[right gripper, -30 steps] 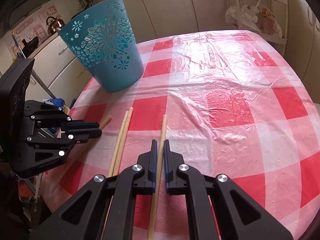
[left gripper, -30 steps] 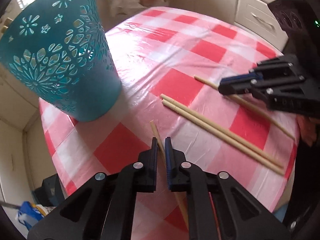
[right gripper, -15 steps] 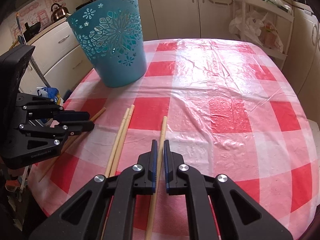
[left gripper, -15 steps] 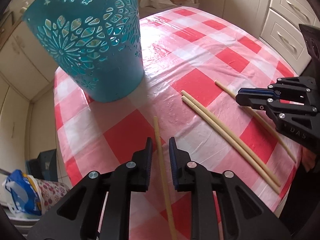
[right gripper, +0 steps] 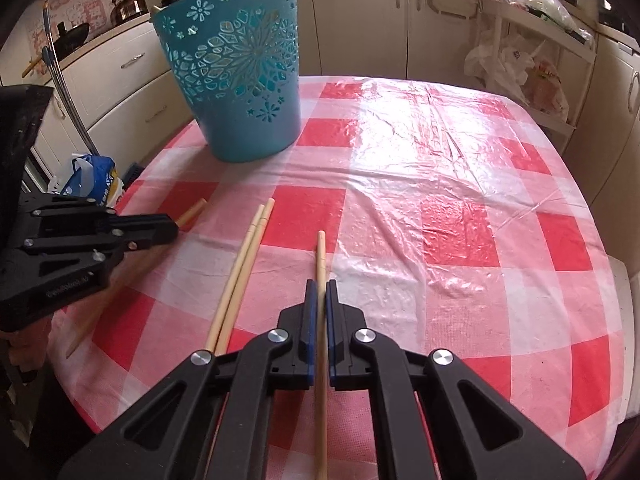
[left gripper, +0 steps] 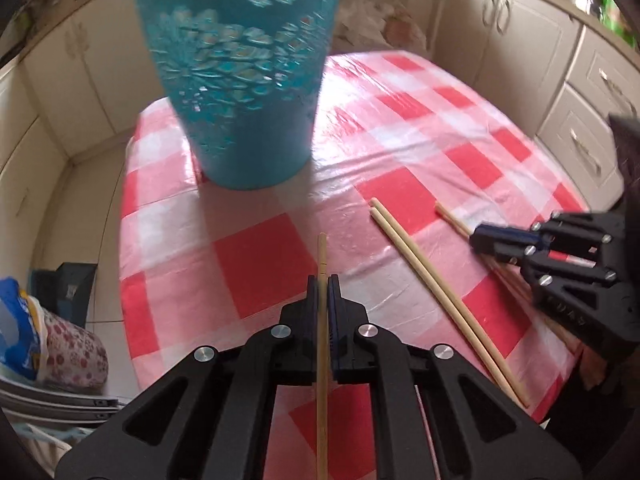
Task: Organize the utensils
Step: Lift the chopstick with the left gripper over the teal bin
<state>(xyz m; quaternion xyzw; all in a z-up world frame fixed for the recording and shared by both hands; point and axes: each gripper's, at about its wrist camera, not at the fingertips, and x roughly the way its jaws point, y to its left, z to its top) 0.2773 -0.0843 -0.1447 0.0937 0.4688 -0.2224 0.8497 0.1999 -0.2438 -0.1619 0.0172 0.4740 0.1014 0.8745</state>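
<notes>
A teal cut-out bucket (left gripper: 240, 80) (right gripper: 240, 72) stands upright at the far left of the red-and-white checked table (left gripper: 400, 140) (right gripper: 440, 160). My left gripper (left gripper: 322, 280) (right gripper: 174, 228) is closing, its pads pressing on a wooden chopstick (left gripper: 322, 248) that runs straight back between the jaws. My right gripper (right gripper: 321, 284) (left gripper: 474, 238) is shut on a second chopstick (right gripper: 321, 252) the same way. A pair of chopsticks (left gripper: 420, 280) (right gripper: 244, 264) lies side by side on the cloth between the two grippers, untouched. Some sticks poke above the bucket's rim.
The table's left edge drops to the floor, where a blue bag (left gripper: 16, 328) (right gripper: 92, 184) sits. Cream cabinets (left gripper: 580, 120) surround the table. A white rack with plastic bags (right gripper: 516, 68) stands beyond the far right corner.
The left gripper rolled so the bucket swung from left to upright ahead. Its jaws parted briefly, then shut on the chopstick, which now lies straight between them. The right gripper kept its grip.
</notes>
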